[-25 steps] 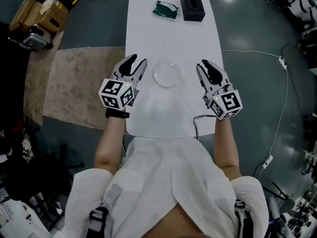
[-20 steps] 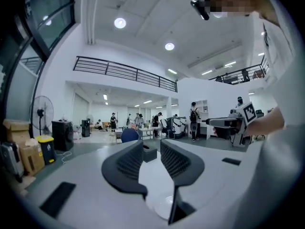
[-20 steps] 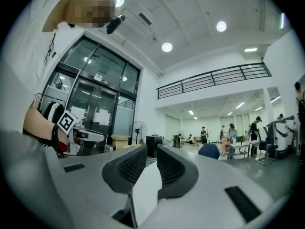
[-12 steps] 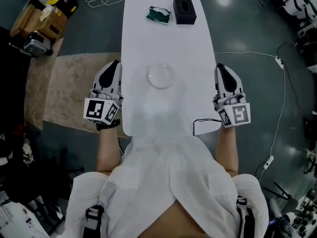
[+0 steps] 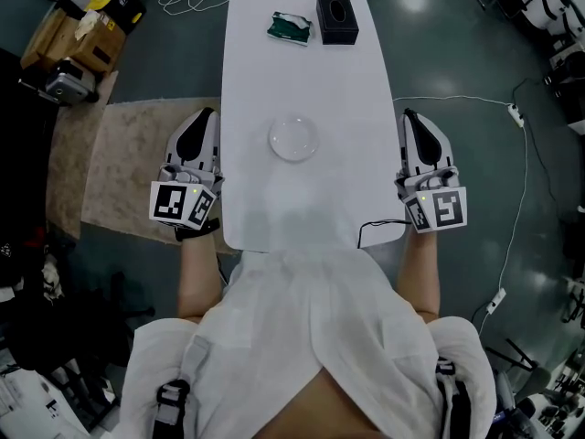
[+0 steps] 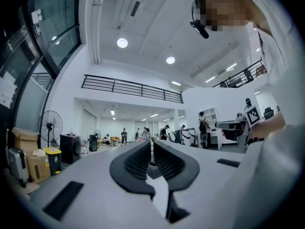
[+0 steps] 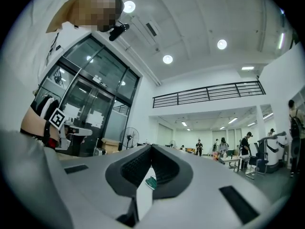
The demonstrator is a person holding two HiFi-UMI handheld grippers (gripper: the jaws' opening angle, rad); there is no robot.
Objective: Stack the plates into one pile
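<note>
A clear glass plate [image 5: 294,140] lies near the middle of the white table [image 5: 311,71]; I cannot tell whether it is one plate or a pile. My left gripper [image 5: 202,118] is held off the table's left edge, over the rug, jaws shut on nothing. My right gripper [image 5: 412,120] is held off the table's right edge, shut and empty too. Both point away from me, level with the plate and well apart from it. In the left gripper view the left gripper [image 6: 151,145] has its pads together, and in the right gripper view the right gripper [image 7: 151,149] shows the same.
A black tissue box [image 5: 336,18] and a green packet [image 5: 289,27] sit at the table's far end. A beige rug [image 5: 119,158] lies left of the table, with cardboard boxes [image 5: 78,27] beyond it. A black cable [image 5: 379,229] hangs at the near right corner.
Both grippers have drawn away from the plate, outward past the table's side edges, and have risen. Their jaws, open a second ago, are shut now. The plate stays put.
</note>
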